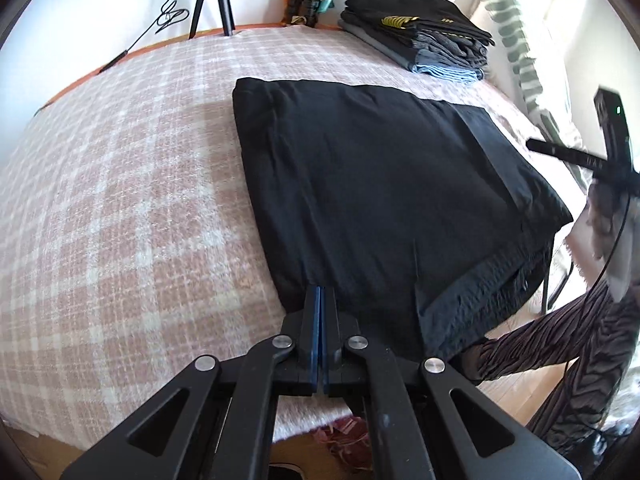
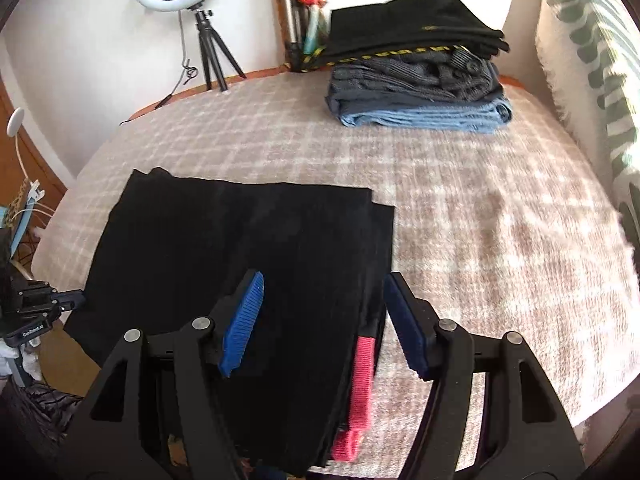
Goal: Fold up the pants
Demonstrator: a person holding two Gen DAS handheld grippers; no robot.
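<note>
The black pants [image 1: 380,200] lie folded on the plaid bed cover [image 1: 120,200], with the waistband end hanging over the near edge. My left gripper [image 1: 322,292] is shut, its blue pads together at the pants' near left edge; whether cloth is pinched between them I cannot tell. In the right wrist view the pants [image 2: 224,248] lie below my right gripper [image 2: 320,292], which is open just above the cloth, its blue pads [image 2: 244,320] apart. A pink strip [image 2: 360,392] shows at the pants' near edge. The left gripper [image 2: 60,304] shows at the left of that view.
A stack of folded clothes [image 2: 416,64] sits at the far side of the bed, also in the left wrist view [image 1: 420,32]. A striped pillow [image 2: 592,80] lies at the right. A ring light on a tripod [image 2: 200,20] stands behind the bed. The person's patterned legs [image 1: 580,340] are at the right.
</note>
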